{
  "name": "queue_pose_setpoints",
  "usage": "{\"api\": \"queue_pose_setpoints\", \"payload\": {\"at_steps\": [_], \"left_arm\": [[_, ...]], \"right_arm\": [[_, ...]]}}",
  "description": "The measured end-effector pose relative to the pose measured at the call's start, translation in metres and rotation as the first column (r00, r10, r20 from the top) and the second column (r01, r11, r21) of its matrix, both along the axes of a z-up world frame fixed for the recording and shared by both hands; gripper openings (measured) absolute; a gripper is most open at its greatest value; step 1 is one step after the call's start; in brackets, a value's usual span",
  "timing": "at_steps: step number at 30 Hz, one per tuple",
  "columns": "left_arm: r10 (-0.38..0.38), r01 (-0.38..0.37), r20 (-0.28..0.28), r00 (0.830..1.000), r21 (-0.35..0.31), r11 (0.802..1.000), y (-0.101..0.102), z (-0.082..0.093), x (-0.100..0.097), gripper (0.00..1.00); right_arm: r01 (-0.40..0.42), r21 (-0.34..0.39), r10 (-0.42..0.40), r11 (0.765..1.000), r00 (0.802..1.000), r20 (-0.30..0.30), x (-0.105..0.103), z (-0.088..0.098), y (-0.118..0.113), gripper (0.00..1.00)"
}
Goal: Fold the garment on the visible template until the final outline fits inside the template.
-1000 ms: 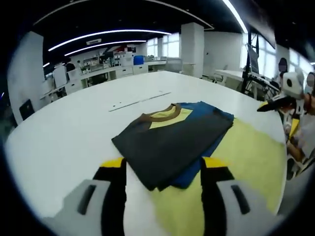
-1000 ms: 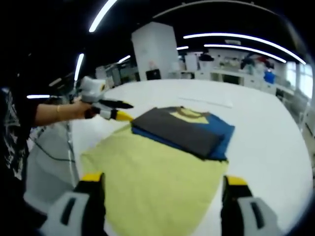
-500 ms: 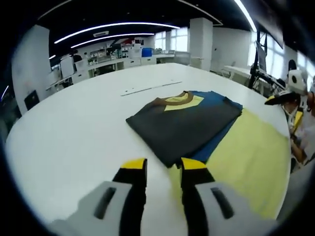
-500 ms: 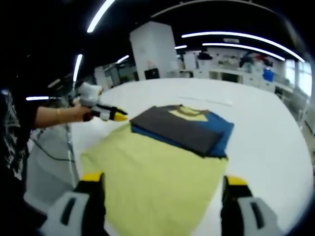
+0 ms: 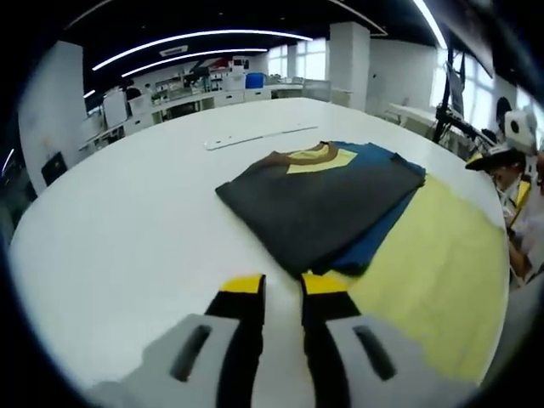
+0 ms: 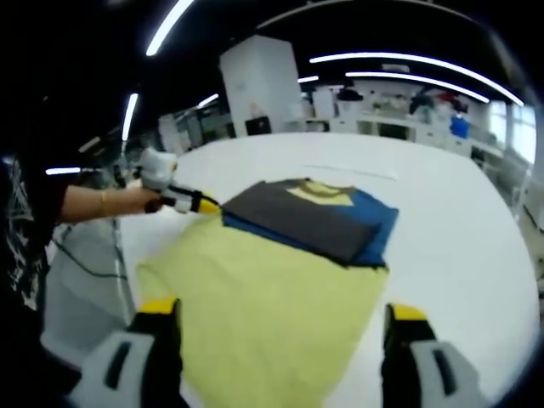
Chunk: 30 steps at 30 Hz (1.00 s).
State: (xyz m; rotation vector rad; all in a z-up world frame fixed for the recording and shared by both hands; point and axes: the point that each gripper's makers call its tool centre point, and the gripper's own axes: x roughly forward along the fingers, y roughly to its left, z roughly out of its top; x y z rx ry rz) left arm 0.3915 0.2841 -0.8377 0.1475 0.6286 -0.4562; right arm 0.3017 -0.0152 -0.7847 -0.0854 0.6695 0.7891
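On the far part of the yellow template (image 6: 272,310) lies the folded shirt (image 6: 310,219), seemingly inside its outline; folding looks nearly finished. Left gripper (image 5: 281,287) is nearly closed, empty; right gripper (image 6: 276,316) wide apart.

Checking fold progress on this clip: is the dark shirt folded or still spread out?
Folded. The shirt lies as a compact layered rectangle, grey over blue, collar showing, at one end of the yellow template.
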Motion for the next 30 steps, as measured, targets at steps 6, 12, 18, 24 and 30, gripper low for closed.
{"api": "queue_pose_setpoints", "payload": {"at_steps": [6, 12, 18, 24, 30], "left_arm": [[0.004, -0.004, -0.014, 1.0, -0.021, 1.0, -0.007, -0.002, 0.001, 0.1], [0.03, -0.035, -0.061, 0.998, -0.084, 0.996, -0.012, -0.005, 0.001, 0.03], [0.042, -0.048, -0.08, 0.996, -0.08, 0.996, -0.009, -0.002, 0.0, 0.01], [0.016, -0.015, -0.049, 0.999, 0.019, 1.0, -0.003, 0.002, -0.001, 0.0], [-0.048, 0.051, -0.018, 0.999, 0.192, 0.98, 0.0, 0.0, 0.0, 0.0]], "right_arm": [[0.004, -0.001, -0.004, 1.0, 1.0, 0.0, 0.0, 0.0, -0.001, 0.99], [0.005, -0.002, -0.005, 1.0, 1.0, -0.006, -0.002, -0.003, 0.0, 0.99], [0.007, -0.009, -0.007, 1.0, 1.0, -0.009, -0.003, -0.004, 0.001, 0.99], [0.012, -0.008, -0.012, 1.0, 1.0, -0.006, -0.002, -0.005, -0.001, 0.99], [0.007, -0.01, -0.007, 1.0, 1.0, -0.009, -0.003, -0.007, -0.001, 0.99]]}}
